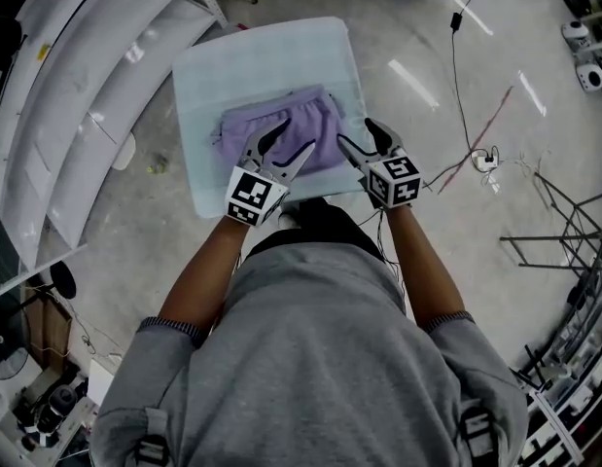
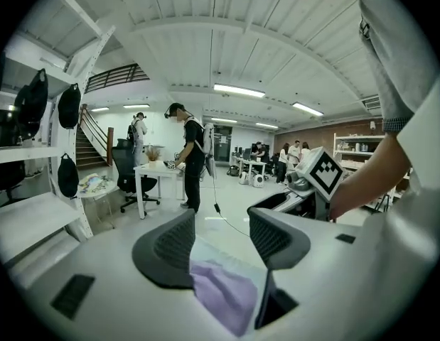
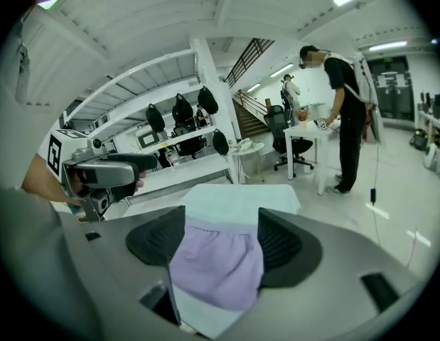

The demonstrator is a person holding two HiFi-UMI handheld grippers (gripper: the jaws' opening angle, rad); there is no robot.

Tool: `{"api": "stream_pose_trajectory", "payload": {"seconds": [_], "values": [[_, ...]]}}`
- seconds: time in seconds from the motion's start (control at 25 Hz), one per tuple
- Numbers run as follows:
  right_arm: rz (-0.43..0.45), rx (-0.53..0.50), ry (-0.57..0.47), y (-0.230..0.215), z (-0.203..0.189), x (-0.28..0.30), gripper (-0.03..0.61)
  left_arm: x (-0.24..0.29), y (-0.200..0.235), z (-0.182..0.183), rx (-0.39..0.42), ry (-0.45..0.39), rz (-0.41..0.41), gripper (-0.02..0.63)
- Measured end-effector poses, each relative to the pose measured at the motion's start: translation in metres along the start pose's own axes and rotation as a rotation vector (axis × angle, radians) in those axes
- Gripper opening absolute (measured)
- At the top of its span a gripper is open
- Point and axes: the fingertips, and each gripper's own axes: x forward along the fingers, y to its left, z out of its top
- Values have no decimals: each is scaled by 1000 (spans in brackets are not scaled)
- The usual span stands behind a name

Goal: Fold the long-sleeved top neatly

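A lilac long-sleeved top (image 1: 286, 127) lies bunched into a compact shape on a small pale table (image 1: 213, 66). My left gripper (image 1: 289, 142) hovers over the top's near edge, jaws apart and nothing between them. In the left gripper view the top (image 2: 223, 290) shows below the open left gripper (image 2: 221, 233). My right gripper (image 1: 359, 136) is off the top's right near corner, also open and empty. From the right gripper view, the top (image 3: 216, 265) and table (image 3: 241, 199) lie beyond the right gripper (image 3: 220, 234).
White curved shelving (image 1: 77, 115) runs along the left of the table. Cables (image 1: 466, 95) and a metal stand (image 1: 563, 222) lie on the floor to the right. A person (image 3: 347, 112) works at a desk farther off, near a staircase (image 3: 251, 66).
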Motion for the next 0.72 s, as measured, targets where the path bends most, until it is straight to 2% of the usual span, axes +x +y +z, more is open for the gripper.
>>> {"api": "stream_pose_trajectory", "payload": {"seconds": [0.28, 0.56, 0.72], "values": [[-11, 40, 99, -47, -22, 61, 336, 51, 25, -17, -18, 65, 34, 264], [-22, 126, 272, -79, -94, 124, 349, 90, 45, -51, -80, 145, 91, 264], [-26, 128, 361, -86, -132, 151, 360, 102, 51, -71, -106, 184, 110, 264]]}}
